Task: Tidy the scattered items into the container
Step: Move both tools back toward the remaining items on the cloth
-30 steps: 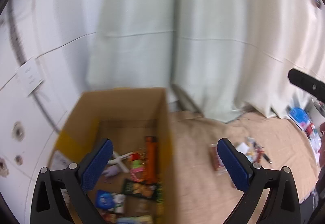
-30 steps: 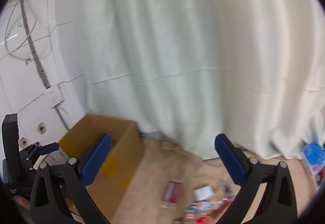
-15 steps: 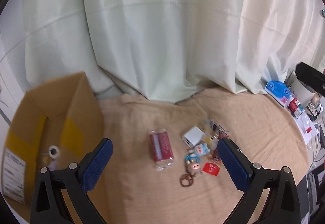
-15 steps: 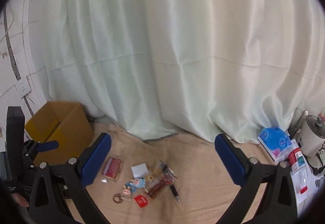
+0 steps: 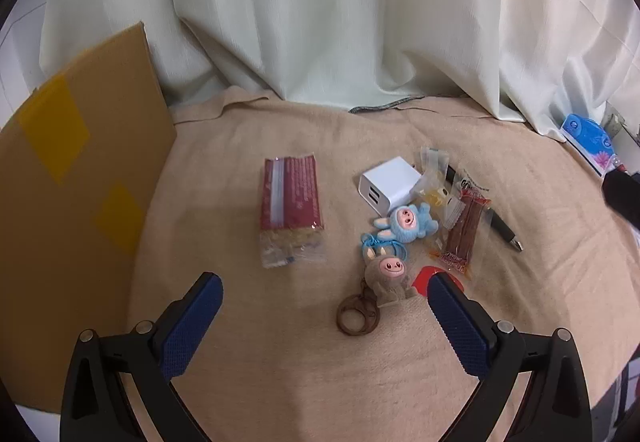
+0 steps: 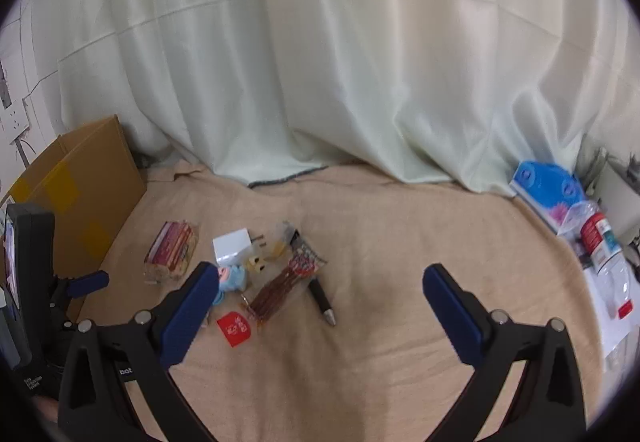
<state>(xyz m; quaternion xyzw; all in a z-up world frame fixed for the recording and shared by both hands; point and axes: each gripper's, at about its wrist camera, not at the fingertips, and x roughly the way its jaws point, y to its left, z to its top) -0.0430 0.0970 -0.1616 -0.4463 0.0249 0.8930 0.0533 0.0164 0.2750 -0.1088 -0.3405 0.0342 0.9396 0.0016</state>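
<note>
**Back over the pile, both grippers empty**

Now the left gripper [image 5: 322, 304] hangs above the scattered things, where a second ago it looked straight down into the box [image 5: 76, 177] at items already inside. That swing away from the box reads as a drop-off finished and a fresh pick about to begin. Its fingers are spread wide with nothing between them.

The right gripper [image 6: 320, 294] has likewise dropped from facing the curtain [image 6: 320, 61] to facing the cloth [image 6: 380, 242]; its fingers are spread and empty too.

Left on the cloth, well apart from the box: a red snack pack [image 5: 290, 201], a white charger [image 5: 388, 183], a blue plush [image 5: 408, 222] touching a brown plush keyring [image 5: 386, 274], a meat-stick pack [image 5: 462, 234], a pen [image 5: 502, 228] and a small red tag [image 5: 426, 276]. The brown plush lies nearest the left fingers, so it is probably the next pick. The box stands at the cloth's left edge, upright and open.
</note>
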